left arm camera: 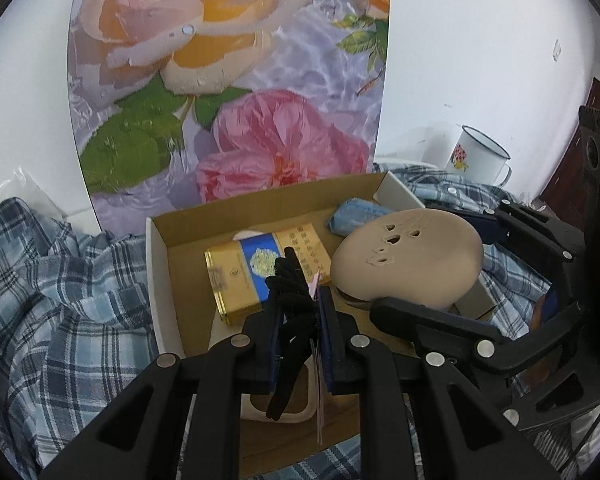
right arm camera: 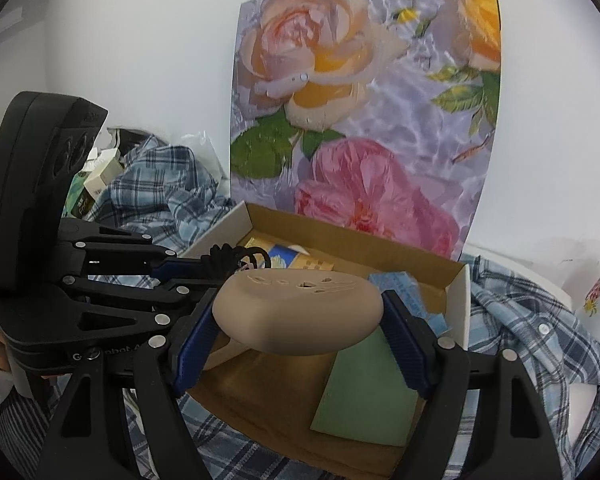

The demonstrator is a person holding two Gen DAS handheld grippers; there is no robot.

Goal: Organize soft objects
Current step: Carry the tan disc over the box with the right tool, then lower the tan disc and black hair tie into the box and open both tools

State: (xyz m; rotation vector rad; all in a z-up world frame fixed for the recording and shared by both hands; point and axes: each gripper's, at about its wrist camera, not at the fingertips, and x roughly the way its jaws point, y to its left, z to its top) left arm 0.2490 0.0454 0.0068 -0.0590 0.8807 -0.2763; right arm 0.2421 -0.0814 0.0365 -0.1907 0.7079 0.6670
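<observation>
My left gripper (left arm camera: 300, 312) is shut on a bundle of black cord (left arm camera: 290, 280) with a pink tag, held over the near part of an open cardboard box (left arm camera: 156, 264). To its right, a beige soft oval pad (left arm camera: 412, 264) with small holes hangs above the box. In the right wrist view the blue pads of my right gripper (right arm camera: 300, 320) press on both sides of the pad (right arm camera: 296, 304). The left gripper (right arm camera: 204, 270) shows there at the left with the cord (right arm camera: 228, 256).
Inside the box lie a gold-and-blue packet (left arm camera: 236, 276), a blue folded cloth (left arm camera: 352, 216), a green card (right arm camera: 364, 392) and a white dish (left arm camera: 280, 412). A plaid shirt (left arm camera: 60, 280) surrounds the box. A floral board (left arm camera: 228, 80) stands behind; an enamel mug (left arm camera: 476, 156) sits at the right.
</observation>
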